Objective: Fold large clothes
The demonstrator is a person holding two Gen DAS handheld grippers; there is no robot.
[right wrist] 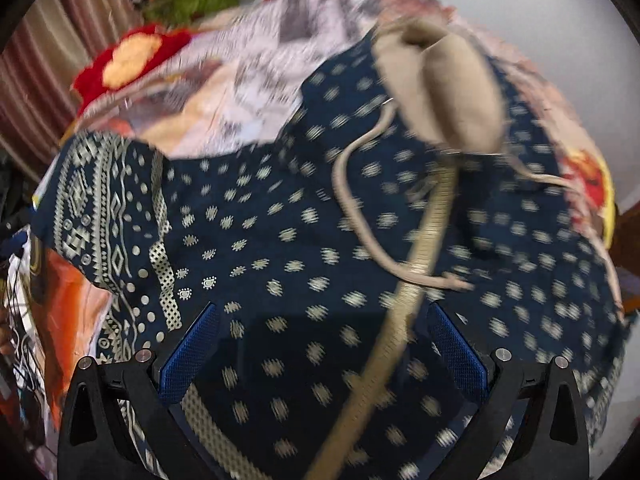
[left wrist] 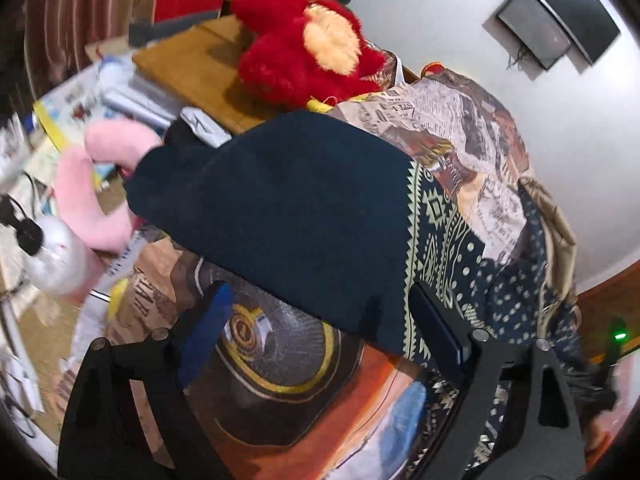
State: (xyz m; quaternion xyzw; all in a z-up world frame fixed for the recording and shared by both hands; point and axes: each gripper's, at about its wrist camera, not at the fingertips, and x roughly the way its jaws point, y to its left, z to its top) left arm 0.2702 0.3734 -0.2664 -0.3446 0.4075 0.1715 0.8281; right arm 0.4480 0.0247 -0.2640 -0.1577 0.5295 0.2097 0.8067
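A large navy garment (left wrist: 280, 208) with a cream geometric border lies folded over, plain inner side up, on a printed sheet (left wrist: 288, 408). My left gripper (left wrist: 320, 328) is open. Its blue pads (left wrist: 208, 328) stand wide apart on either side of the garment's near edge and do not press on it. In the blurred right wrist view the same garment (right wrist: 280, 240) shows cream dots, a beige cord (right wrist: 360, 216) and a beige lining piece (right wrist: 444, 88). My right gripper (right wrist: 324, 344) hangs open just above the dotted cloth, which fills the space between its fingers.
A red plush toy (left wrist: 304, 44) sits on a wooden board (left wrist: 188, 64) behind the garment. A pink neck pillow (left wrist: 92, 184), a white plush (left wrist: 60, 256) and papers crowd the left. A dark screen (left wrist: 560, 12) hangs on the white wall.
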